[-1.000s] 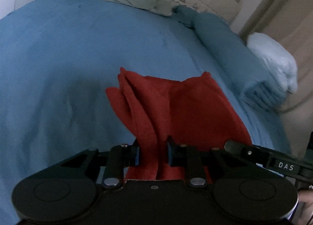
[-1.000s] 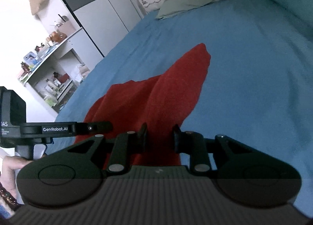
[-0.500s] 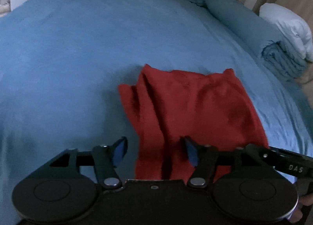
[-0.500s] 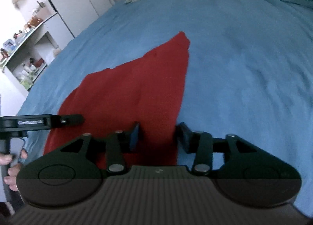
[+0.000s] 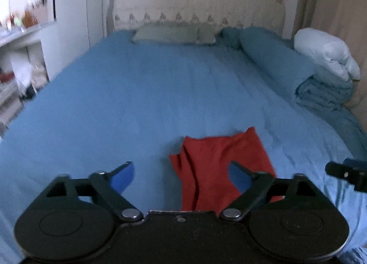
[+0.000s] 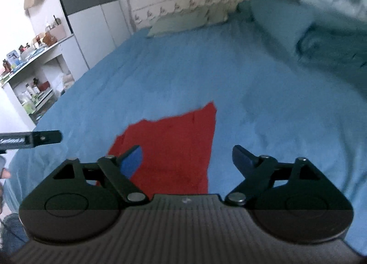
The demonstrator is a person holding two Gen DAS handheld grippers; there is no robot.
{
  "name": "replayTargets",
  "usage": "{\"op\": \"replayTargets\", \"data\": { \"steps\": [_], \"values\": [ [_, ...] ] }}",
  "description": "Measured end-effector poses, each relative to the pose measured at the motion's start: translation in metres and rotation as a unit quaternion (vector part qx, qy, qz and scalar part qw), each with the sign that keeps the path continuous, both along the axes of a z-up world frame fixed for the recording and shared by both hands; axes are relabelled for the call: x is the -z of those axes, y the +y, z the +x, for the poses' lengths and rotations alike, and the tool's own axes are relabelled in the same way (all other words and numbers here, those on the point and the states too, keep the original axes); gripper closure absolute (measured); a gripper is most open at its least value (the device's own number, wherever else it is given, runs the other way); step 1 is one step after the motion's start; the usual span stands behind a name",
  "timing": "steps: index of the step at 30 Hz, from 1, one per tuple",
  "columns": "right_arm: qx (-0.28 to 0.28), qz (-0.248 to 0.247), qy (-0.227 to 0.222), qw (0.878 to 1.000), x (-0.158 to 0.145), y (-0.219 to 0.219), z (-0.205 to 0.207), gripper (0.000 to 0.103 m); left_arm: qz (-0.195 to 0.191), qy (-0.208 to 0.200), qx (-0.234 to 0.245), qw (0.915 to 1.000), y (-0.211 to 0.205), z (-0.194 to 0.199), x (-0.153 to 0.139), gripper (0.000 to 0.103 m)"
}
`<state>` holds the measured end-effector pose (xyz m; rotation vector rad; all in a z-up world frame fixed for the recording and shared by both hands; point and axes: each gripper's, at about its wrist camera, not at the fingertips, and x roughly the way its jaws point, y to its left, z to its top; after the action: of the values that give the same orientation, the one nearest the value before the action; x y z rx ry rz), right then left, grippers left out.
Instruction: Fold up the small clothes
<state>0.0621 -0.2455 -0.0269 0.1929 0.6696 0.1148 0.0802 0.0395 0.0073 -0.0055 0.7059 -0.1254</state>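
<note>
A small red garment (image 5: 220,163) lies flat on the blue bedspread (image 5: 160,94), with a few creases at its left side. My left gripper (image 5: 181,178) is open and empty, raised just in front of the garment's near edge. In the right wrist view the same red garment (image 6: 174,149) lies on the bed below my right gripper (image 6: 187,160), which is open and empty. Each gripper's tip shows at the edge of the other's view.
Pillows (image 5: 169,33) and a headboard are at the far end of the bed. A rolled blue duvet (image 5: 277,62) and a folded white blanket (image 5: 325,57) lie along the right side. Shelves and a wardrobe (image 6: 41,76) stand to the left.
Both grippers have let go of the red garment, opened wide and pulled back and up. The garment now lies flat on the bed.
</note>
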Motion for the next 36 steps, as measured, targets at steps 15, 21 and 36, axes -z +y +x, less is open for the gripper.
{"op": "replayTargets", "data": {
  "steps": [15, 21, 36],
  "values": [
    [0.071, -0.083, 0.024, 0.994, -0.087, 0.031, -0.153, 0.0, 0.023, 0.008, -0.017, 0.9996, -0.003, -0.14, -0.037, 0.0],
    [0.066, -0.099, 0.05, 0.992, -0.067, 0.046, -0.182, 0.0, 0.012, 0.03, 0.002, 0.9995, -0.005, -0.157, -0.021, 0.0],
    [0.059, -0.096, 0.048, 0.992, -0.066, 0.061, -0.19, 0.0, 0.015, 0.009, 0.006, 0.9998, -0.01, -0.17, -0.024, 0.0]
  ]
}}
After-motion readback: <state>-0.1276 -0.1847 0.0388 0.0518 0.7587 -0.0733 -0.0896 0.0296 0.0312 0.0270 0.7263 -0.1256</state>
